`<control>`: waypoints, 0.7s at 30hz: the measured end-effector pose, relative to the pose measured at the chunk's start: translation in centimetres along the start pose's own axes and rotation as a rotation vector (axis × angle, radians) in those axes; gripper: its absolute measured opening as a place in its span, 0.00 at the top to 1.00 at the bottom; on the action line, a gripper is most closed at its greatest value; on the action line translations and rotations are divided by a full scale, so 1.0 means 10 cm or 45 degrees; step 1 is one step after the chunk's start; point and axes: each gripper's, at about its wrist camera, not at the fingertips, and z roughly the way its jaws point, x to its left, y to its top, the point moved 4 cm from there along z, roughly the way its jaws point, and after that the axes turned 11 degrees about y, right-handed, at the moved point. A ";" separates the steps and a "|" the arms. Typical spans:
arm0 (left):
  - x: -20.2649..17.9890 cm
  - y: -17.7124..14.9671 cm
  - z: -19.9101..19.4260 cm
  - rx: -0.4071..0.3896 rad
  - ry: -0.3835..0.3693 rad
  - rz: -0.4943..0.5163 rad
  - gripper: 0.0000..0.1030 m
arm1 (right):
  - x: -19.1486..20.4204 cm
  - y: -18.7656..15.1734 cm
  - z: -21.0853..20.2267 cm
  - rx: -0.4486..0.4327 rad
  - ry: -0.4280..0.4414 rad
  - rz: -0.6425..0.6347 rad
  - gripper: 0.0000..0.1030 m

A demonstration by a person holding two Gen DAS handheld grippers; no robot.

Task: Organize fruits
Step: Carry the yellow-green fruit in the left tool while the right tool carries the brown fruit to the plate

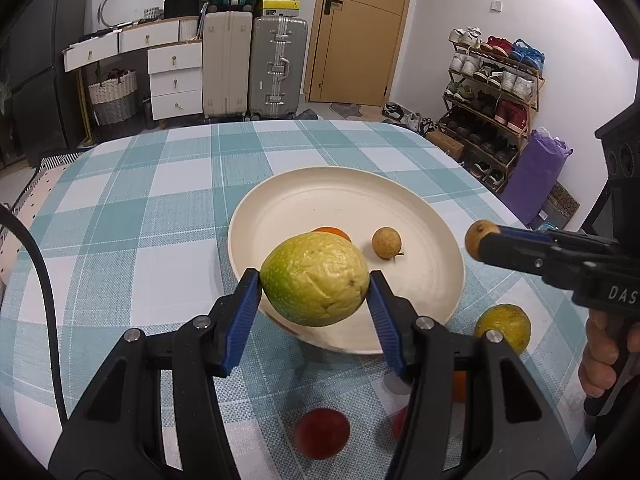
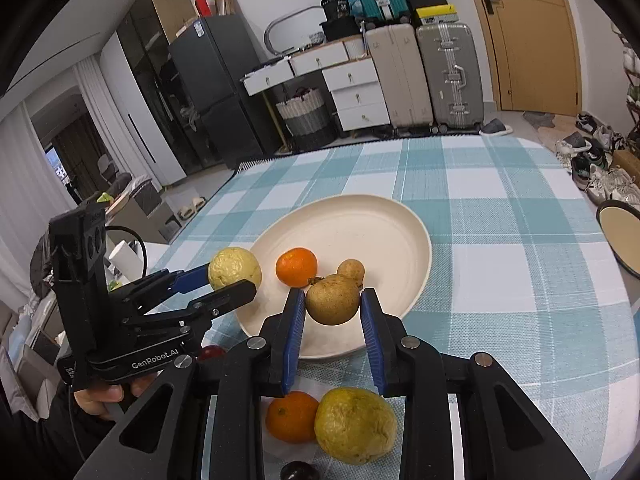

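My left gripper [image 1: 314, 282] is shut on a wrinkled yellow-green fruit [image 1: 316, 272] and holds it above the near rim of the cream plate [image 1: 344, 196]. My right gripper [image 2: 332, 298] is shut on a small brown fruit [image 2: 333, 302], also over the plate's [image 2: 360, 224] near edge. In the left wrist view the right gripper [image 1: 485, 245] comes in from the right. A mandarin [image 2: 296, 266] and another small brown fruit [image 2: 352, 269] lie in the plate. A second yellow-green fruit [image 2: 355, 424] and a mandarin [image 2: 291, 416] lie on the checked cloth below my right fingers.
A red fruit [image 1: 322, 433] lies on the cloth near the front, and a dark one [image 2: 299, 472] at the bottom edge. A dark-rimmed dish [image 2: 620, 236] sits at the table's right edge. Suitcases and a shoe rack stand beyond the table.
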 end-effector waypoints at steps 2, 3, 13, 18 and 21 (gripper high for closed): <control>0.00 -0.01 0.01 0.005 0.006 0.007 0.50 | -0.01 0.00 0.07 0.025 -0.012 -0.008 0.72; 0.00 -0.02 0.03 0.008 0.008 0.009 0.50 | -0.02 0.01 0.10 0.037 -0.014 -0.008 0.72; -0.02 -0.06 0.09 0.046 0.000 0.024 0.50 | -0.10 0.01 0.31 0.098 -0.053 -0.004 0.72; -0.03 -0.05 0.09 0.043 0.008 0.039 0.50 | -0.12 -0.01 0.39 0.129 -0.075 -0.012 0.72; -0.03 -0.05 0.09 0.046 0.007 0.040 0.50 | -0.11 -0.01 0.42 0.143 -0.092 -0.026 0.72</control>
